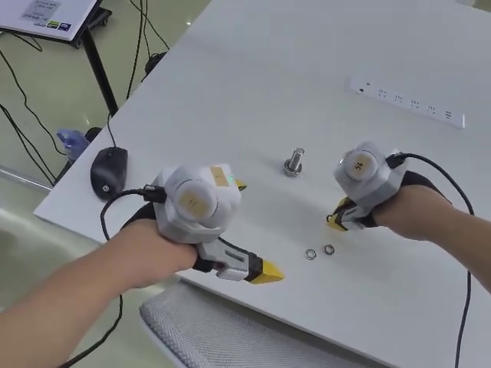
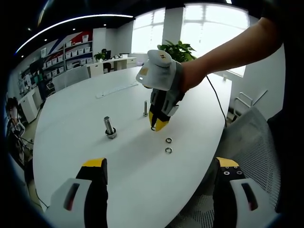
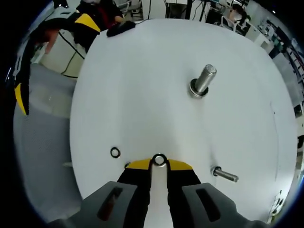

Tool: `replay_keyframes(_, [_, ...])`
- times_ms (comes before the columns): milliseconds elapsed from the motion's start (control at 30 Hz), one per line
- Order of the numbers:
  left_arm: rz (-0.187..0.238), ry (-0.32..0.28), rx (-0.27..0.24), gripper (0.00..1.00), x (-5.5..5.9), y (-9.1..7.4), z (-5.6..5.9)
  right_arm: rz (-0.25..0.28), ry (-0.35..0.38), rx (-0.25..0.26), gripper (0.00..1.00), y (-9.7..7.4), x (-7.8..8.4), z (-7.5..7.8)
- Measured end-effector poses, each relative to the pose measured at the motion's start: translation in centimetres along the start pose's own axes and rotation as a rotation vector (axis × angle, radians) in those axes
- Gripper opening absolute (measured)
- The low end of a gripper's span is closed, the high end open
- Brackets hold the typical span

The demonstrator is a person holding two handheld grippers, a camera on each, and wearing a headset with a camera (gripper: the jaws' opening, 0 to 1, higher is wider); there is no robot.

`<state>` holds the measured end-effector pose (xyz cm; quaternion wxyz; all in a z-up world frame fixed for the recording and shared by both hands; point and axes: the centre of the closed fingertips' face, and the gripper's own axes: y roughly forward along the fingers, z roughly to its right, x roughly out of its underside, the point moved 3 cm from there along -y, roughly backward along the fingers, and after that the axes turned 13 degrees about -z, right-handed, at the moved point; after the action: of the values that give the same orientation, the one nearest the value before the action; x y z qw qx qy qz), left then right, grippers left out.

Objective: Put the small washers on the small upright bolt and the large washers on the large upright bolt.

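White office table (image 1: 253,77), left hand-held gripper (image 2: 161,164) spread, right hand-held gripper (image 3: 159,165) pinching washer (image 3: 159,160)

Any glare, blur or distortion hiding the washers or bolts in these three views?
Head view: even light, soft shadows, two washers small but sharp. Left gripper view: windows blown out, fisheye curves the table edge. Right gripper view: small bolt looks tilted by distortion; right gripper and its washer in focus.
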<state>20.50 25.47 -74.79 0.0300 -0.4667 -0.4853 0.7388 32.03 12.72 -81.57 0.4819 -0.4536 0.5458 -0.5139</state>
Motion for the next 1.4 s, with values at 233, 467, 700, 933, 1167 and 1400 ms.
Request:
replay_keyframes(233, [-0.008,0.017,0.008,0.94,-0.3,0.2,-0.1,0.027,0.073,0.029,0.12,-2.1,2.5,1.9])
replay_keyframes(467, [0.011,0.013,0.019,0.98,-0.9,0.4,-0.3,0.017,0.116,0.043,0.12,-2.7,4.5,3.3])
replay_keyframes(700, [-0.002,0.008,0.023,0.99,-0.5,0.6,-0.4,0.025,0.178,0.057,0.12,-3.6,5.6,5.6])
replay_keyframes(933, [0.0,-0.004,0.027,0.99,-0.5,0.7,-0.6,0.024,0.169,0.072,0.12,-4.4,5.2,7.0])
replay_keyframes(1167, [-0.008,-0.002,0.027,0.99,-0.4,0.9,-0.5,0.028,0.15,0.092,0.12,-5.0,4.2,8.2])
replay_keyframes(1400, [0.0,-0.007,0.01,1.0,-0.4,0.7,-0.9,0.031,0.131,0.102,0.12,-5.2,3.5,8.8])
